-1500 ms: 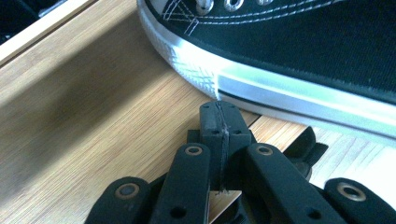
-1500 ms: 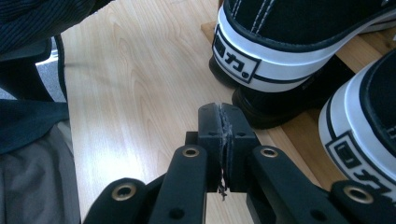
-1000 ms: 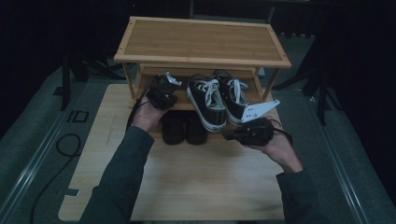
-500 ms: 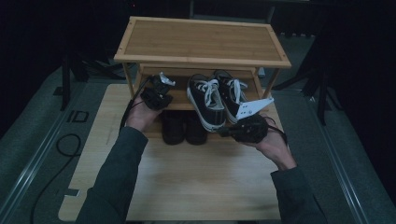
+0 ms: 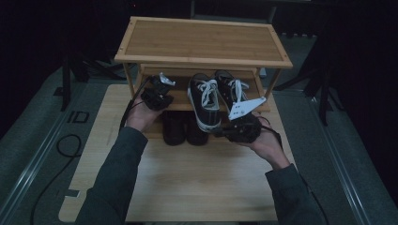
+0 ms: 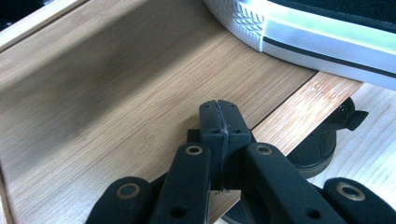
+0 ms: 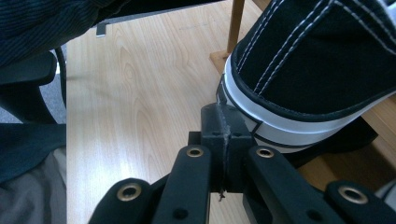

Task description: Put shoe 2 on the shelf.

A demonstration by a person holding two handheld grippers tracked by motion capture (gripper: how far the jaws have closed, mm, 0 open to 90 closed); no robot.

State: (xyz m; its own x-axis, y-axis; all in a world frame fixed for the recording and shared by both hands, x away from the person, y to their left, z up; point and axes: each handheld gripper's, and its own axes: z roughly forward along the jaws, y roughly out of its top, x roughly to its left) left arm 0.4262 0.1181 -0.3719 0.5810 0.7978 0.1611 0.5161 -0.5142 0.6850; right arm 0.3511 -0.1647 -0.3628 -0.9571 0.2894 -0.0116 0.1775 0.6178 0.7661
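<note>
A bamboo shoe rack [image 5: 202, 44] stands on a light wooden board [image 5: 197, 178]. Two black sneakers with white laces [image 5: 205, 101] [image 5: 232, 89] lie on its lower shelf [image 6: 116, 93], heels toward me. My left gripper [image 5: 159, 89] hovers over the bare left part of that shelf, jaws shut and empty [image 6: 219, 114]; a sneaker's white sole [image 6: 317, 37] lies just beyond. My right gripper [image 5: 225, 133] is low at the shelf's front, shut with nothing in it [image 7: 220, 119], its tips right at the heel of a black sneaker [image 7: 317, 60].
Two dark shoes [image 5: 173, 126] [image 5: 195, 131] stand on the board under the lower shelf, between my hands; one shows below the shelf's edge [image 6: 327, 140]. A cable [image 5: 65, 145] loops on the grey floor at left. Stand legs [image 5: 324, 98] flank the rack.
The right hand has edged slightly left toward the sneaker's heel. The left hand has stayed nearly where it was. Both grippers remain shut.
</note>
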